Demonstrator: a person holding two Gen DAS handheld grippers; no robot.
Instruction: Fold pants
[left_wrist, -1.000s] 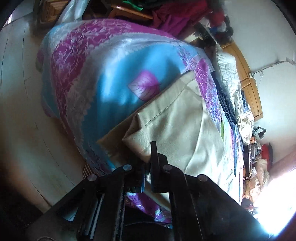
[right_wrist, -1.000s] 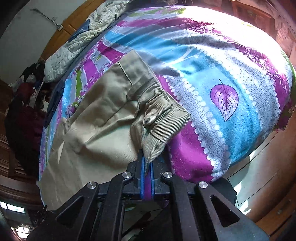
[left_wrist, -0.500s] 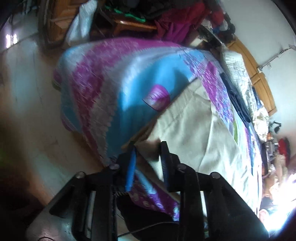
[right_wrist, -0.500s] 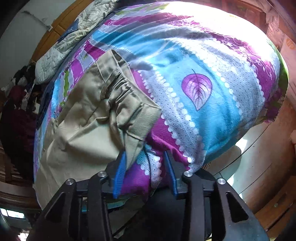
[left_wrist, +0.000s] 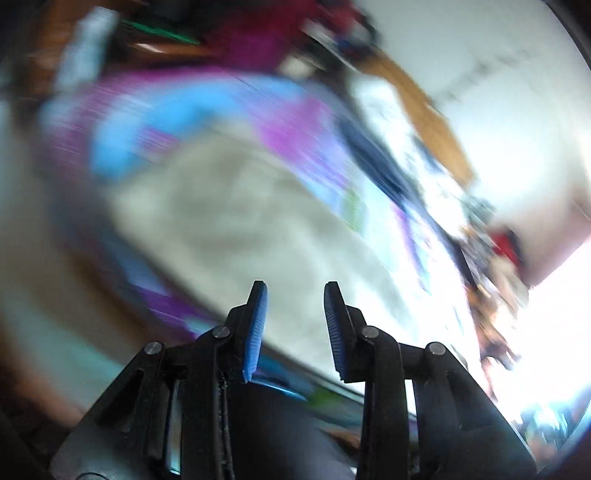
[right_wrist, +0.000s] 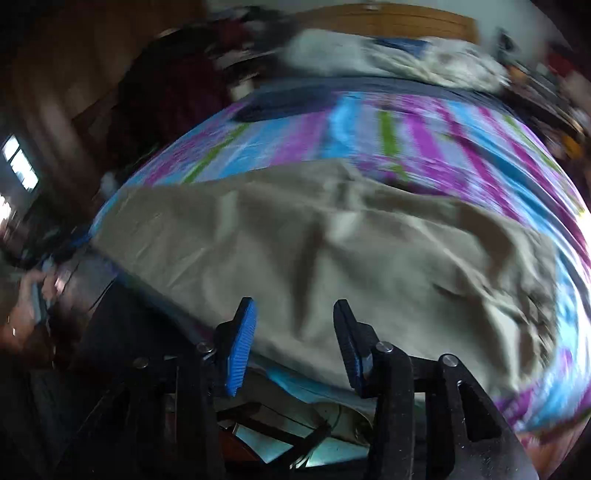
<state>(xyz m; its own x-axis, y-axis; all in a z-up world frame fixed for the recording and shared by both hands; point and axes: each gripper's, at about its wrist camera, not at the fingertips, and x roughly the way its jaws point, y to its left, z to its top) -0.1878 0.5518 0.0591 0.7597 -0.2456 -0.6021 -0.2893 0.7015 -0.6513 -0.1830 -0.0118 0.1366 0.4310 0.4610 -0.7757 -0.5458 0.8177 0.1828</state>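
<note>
Lying loose and creased across the middle of the frame on the striped bed (right_wrist: 424, 129), the beige pants (right_wrist: 332, 236) look only partly folded, while the left gripper (left_wrist: 294, 295) and right gripper (right_wrist: 293, 314) are both spread and empty
</note>
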